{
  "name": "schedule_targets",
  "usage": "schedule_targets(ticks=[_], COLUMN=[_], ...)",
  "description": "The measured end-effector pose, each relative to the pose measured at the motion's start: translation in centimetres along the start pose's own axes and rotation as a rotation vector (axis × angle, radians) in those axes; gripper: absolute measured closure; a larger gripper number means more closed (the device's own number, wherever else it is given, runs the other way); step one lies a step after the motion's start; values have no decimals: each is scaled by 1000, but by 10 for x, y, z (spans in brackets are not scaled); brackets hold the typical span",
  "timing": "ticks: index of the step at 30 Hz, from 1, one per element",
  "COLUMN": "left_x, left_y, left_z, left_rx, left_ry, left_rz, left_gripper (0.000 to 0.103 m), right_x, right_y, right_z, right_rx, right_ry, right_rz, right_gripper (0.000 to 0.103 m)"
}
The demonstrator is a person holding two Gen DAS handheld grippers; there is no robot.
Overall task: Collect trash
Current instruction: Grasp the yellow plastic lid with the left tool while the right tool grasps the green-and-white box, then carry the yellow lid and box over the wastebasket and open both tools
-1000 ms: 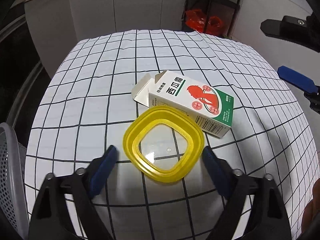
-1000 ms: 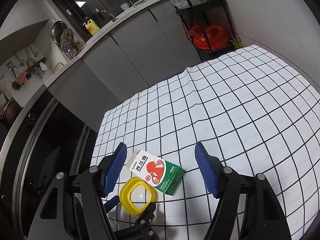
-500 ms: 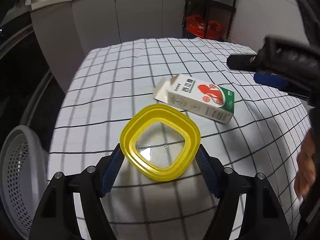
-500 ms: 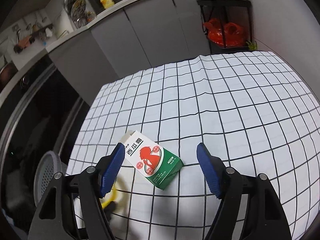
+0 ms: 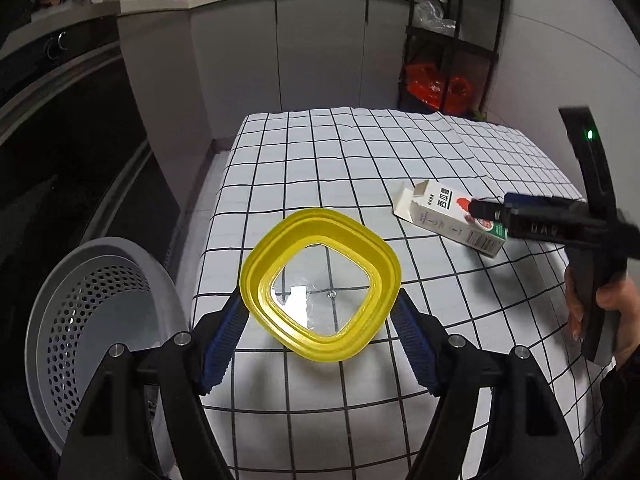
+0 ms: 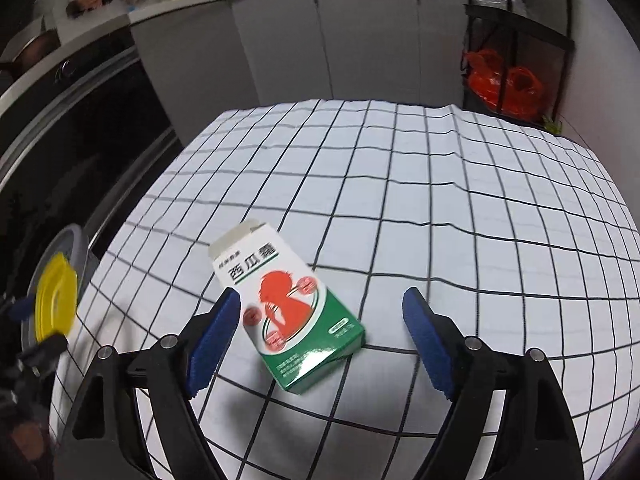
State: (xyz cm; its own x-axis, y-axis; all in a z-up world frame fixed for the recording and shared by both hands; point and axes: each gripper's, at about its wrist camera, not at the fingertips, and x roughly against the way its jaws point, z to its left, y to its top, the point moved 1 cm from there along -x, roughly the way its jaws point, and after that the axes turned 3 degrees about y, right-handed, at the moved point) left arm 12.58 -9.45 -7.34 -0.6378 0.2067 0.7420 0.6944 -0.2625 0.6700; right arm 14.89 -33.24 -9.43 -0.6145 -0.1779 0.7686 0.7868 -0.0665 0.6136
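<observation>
One basket (image 5: 100,320) sat beside the surface (image 5: 360,152), one box (image 6: 288,312) lay on it, one yellow lid (image 5: 320,290) was clamped in the left gripper (image 5: 320,336) fingers. Right gripper (image 6: 320,344) fingers were opening wide around the box, not touching. Box looked light, crushable: take the long sides. Lid looked stiff, slick: hold the rim.

checked tablecloth (image 5: 360,152) | grey cabinets (image 5: 320,48) | black shelf rack (image 5: 452,40), red bags (image 5: 436,88)
</observation>
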Motion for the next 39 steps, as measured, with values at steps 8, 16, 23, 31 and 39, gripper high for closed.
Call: schedule_targets(ticks=[8,16,23,31,39], left_x=[9,12,17,31,68], left_y=[5,4,5,8,6], left_z=[4,9,11,22,41], left_rx=[26,33,32,42,74], left_ry=[-26,-21,-9,38,56], left_rz=[-18,-19,-35,-87,-158], left_gripper=[33,33,33,33,33], right_x=[-21,-32,-27,2,39], right_y=[-5,-6,-6,0,-2], right_z=[14,26,32,51,97], right_rx=[93,127,93,41,47], right_ry=[-36,-34,17,14,20], right_rz=[57,75,62,-13,-76], right_gripper=[22,22,44,48,50])
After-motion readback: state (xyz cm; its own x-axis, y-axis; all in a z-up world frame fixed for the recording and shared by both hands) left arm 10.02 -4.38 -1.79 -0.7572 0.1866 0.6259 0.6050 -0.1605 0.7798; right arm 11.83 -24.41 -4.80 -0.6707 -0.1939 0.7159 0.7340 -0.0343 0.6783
